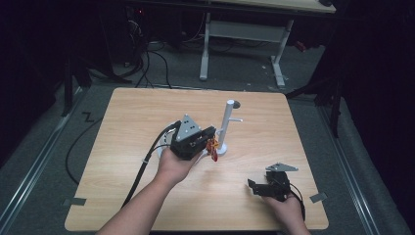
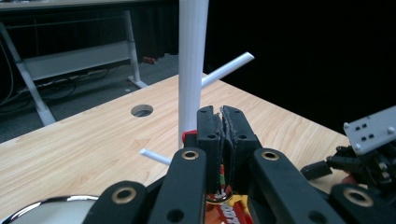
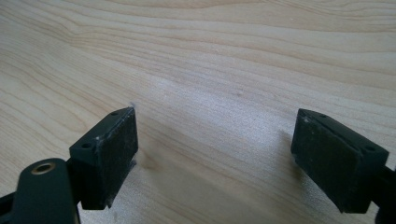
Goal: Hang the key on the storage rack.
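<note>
Left gripper (image 1: 211, 143) pinches a red-orange keyring (image 1: 213, 147) at the stand (image 1: 226, 126) mid-bench — hanging step next, onto a peg; right gripper (image 1: 254, 187) idles, fingers wide.

Light wooden table (image 1: 147, 107), square with rounded corners, stands on grey carpet floor (image 1: 44, 161). Small round hole (image 2: 142, 110) in the tabletop, seen in left gripper view. Room dark; black surround on both sides and behind. Light falls from above onto the tabletop. Beyond the table, a second desk (image 1: 274, 4) with white metal legs (image 1: 204, 49) and a pale top. Black cables (image 1: 151, 63) tangled on the floor beneath it. Metal rail (image 1: 29, 166) runs along the floor at left, another at right. Grey tape tabs (image 1: 74, 201) at the table's near corners.
</note>
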Action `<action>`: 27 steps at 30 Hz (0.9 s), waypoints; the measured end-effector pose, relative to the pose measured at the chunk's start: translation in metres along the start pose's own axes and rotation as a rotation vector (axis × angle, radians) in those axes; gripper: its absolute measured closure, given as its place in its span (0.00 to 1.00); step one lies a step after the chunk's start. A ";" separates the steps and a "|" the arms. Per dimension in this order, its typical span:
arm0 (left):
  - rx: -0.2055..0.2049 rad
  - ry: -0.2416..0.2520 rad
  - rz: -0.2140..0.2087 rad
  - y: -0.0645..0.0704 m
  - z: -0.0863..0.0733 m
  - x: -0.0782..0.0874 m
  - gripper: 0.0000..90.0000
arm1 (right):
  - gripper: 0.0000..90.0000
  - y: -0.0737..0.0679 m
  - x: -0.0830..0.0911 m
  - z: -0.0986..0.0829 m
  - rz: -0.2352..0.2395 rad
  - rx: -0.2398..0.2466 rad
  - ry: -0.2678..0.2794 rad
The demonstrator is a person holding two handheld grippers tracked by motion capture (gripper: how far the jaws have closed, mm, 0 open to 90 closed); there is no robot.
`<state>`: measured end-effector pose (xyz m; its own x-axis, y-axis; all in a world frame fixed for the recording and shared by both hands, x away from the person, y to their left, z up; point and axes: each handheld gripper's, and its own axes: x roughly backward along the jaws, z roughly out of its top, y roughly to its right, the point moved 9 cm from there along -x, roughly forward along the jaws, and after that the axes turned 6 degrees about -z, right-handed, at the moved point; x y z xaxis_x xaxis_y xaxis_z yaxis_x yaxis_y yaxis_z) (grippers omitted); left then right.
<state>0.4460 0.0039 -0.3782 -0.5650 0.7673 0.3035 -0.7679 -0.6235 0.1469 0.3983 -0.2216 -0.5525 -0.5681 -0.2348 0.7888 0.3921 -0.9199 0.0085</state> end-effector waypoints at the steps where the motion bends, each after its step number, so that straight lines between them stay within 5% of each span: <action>1: -0.008 0.003 -0.006 0.002 0.003 -0.001 0.96 | 0.17 0.000 0.000 0.000 0.000 0.000 0.000; 15: -0.069 0.035 -0.041 0.032 0.043 -0.030 0.96 | 0.17 -0.002 0.001 -0.001 0.008 0.000 -0.004; 27: -0.046 0.031 -0.027 0.026 0.057 -0.061 0.96 | 0.17 -0.003 0.002 -0.002 0.014 0.002 -0.006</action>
<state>0.4775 -0.0679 -0.3397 -0.5521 0.7888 0.2702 -0.7960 -0.5951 0.1108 0.3948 -0.2197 -0.5521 -0.5579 -0.2455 0.7928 0.4013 -0.9159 -0.0012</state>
